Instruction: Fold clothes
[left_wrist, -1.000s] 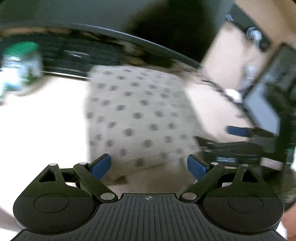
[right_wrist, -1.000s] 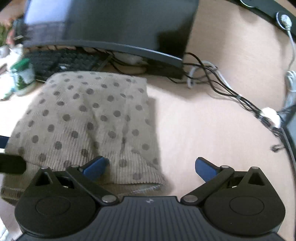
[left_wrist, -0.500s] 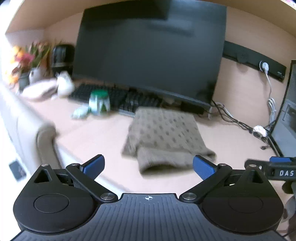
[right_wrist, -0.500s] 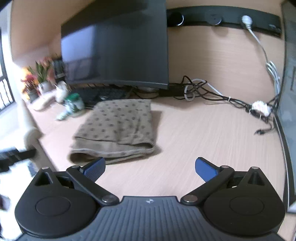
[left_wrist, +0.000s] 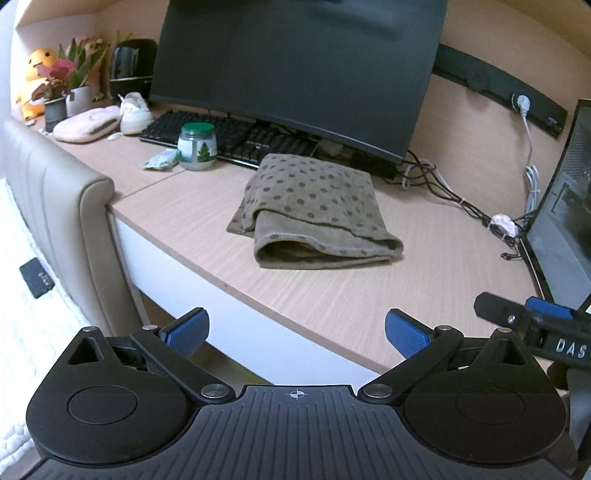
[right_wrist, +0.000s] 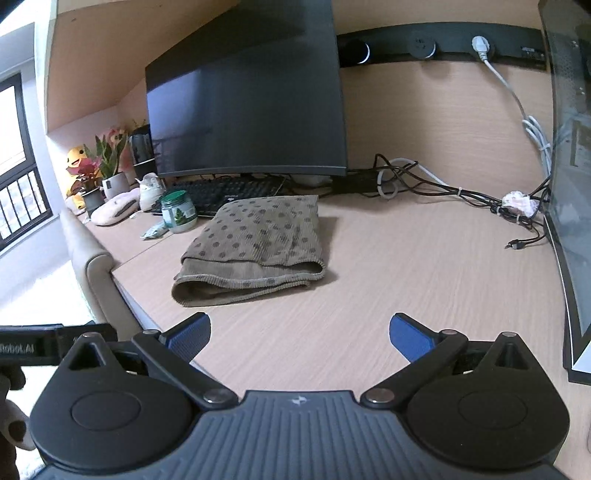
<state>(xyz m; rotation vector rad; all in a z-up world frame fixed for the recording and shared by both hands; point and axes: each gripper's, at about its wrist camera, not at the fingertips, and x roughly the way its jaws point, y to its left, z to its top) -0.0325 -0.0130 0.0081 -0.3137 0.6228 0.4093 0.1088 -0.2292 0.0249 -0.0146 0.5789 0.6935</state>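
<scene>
A brown polka-dot garment (left_wrist: 314, 206) lies folded in a compact rectangle on the wooden desk (left_wrist: 207, 206), in front of the monitor; it also shows in the right wrist view (right_wrist: 255, 243). My left gripper (left_wrist: 295, 332) is open and empty, held back off the desk's front edge, well clear of the garment. My right gripper (right_wrist: 300, 336) is open and empty above the desk's near part, also apart from the garment. The right gripper's side shows at the far right of the left wrist view (left_wrist: 535, 321).
A dark monitor (left_wrist: 295, 66) and keyboard (left_wrist: 229, 136) stand behind the garment. A green-lidded jar (left_wrist: 197, 146) is to its left, with a plant (left_wrist: 62, 85) and plush toys beyond. Cables (right_wrist: 443, 188) run at the back right. A beige padded headboard (left_wrist: 62, 206) borders the desk's left.
Both grippers have pulled back and up from the folded garment, which now lies farther off on the desk. Both stayed open.
</scene>
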